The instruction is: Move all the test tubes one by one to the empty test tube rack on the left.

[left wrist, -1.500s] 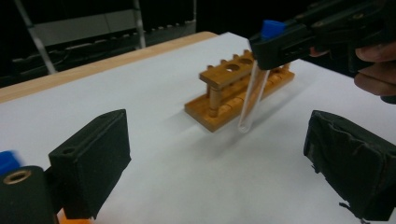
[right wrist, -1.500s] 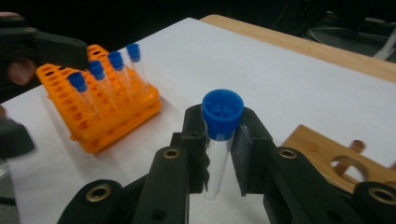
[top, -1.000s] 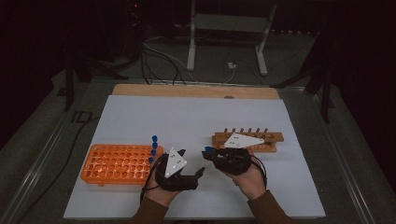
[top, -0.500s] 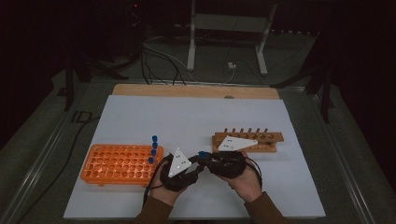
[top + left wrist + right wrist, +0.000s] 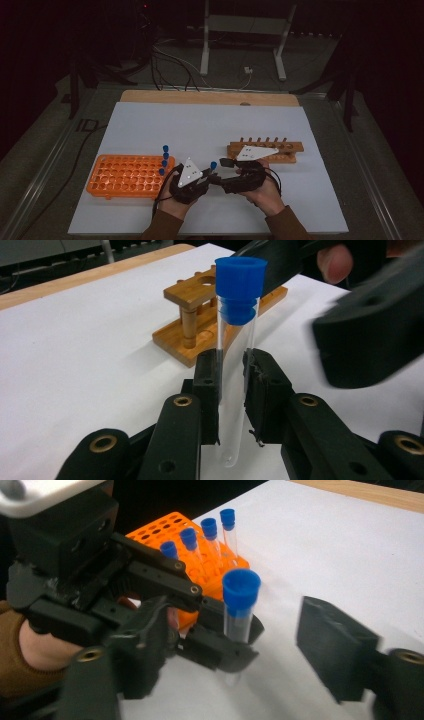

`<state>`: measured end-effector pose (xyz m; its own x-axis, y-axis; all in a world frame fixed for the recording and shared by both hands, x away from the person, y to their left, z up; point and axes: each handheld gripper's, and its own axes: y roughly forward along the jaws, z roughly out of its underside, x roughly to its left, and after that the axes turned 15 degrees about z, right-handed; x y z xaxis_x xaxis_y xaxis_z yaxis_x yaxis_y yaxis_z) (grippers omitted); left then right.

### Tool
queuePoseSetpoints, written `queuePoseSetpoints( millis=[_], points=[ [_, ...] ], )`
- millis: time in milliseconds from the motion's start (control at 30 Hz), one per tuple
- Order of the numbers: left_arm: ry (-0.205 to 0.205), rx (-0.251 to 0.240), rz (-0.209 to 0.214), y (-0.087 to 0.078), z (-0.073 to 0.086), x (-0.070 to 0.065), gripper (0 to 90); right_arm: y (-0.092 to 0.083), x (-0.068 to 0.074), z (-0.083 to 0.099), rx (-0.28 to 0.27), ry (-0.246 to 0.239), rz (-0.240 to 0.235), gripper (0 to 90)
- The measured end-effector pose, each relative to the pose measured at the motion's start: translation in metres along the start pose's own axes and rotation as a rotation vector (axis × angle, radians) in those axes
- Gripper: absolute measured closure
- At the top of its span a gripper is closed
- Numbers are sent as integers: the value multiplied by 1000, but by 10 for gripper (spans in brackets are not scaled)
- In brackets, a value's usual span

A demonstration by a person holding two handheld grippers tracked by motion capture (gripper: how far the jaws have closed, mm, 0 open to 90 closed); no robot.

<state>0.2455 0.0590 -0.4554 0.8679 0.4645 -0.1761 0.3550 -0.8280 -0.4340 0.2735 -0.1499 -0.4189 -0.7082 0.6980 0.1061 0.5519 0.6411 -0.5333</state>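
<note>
Between the two grippers, the test tube (image 5: 234, 365) stands upright, its lower end partly hidden by the left gripper (image 5: 231, 390) clamping it. Clear glass, blue cap. The right gripper (image 5: 240, 640), jaws just opening, stands apart, blurred.

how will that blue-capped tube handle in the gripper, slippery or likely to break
The test tube looks like smooth clear glass or plastic, so it may slip between the left gripper pads clamped on its body. Thin walls suggest it could crack under a hard squeeze. Being round, it would probably roll if laid on the white table.
</note>
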Motion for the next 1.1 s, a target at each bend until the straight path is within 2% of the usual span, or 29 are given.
queuePoseSetpoints(
  millis=[133, 267, 400, 700, 1100],
  points=[
    [-4, 4, -11, -5, 3, 2, 770, -3, -5, 1, -9, 21, 25, 151],
    [-12, 1, -16, -12, 5, 4, 771, -7, -11, 2, -15, 11, 60, 100],
    [-19, -16, -22, -22, 7, 6, 771, -9, -18, 5, -9, 1, 120, 40],
    [-36, -43, -38, -46, 12, 10, 770, -12, -31, 15, -5, 5, 220, 0],
    [-41, -45, -68, -74, 22, 19, 769, -22, -42, 22, -23, 33, 250, 0]
  ],
)
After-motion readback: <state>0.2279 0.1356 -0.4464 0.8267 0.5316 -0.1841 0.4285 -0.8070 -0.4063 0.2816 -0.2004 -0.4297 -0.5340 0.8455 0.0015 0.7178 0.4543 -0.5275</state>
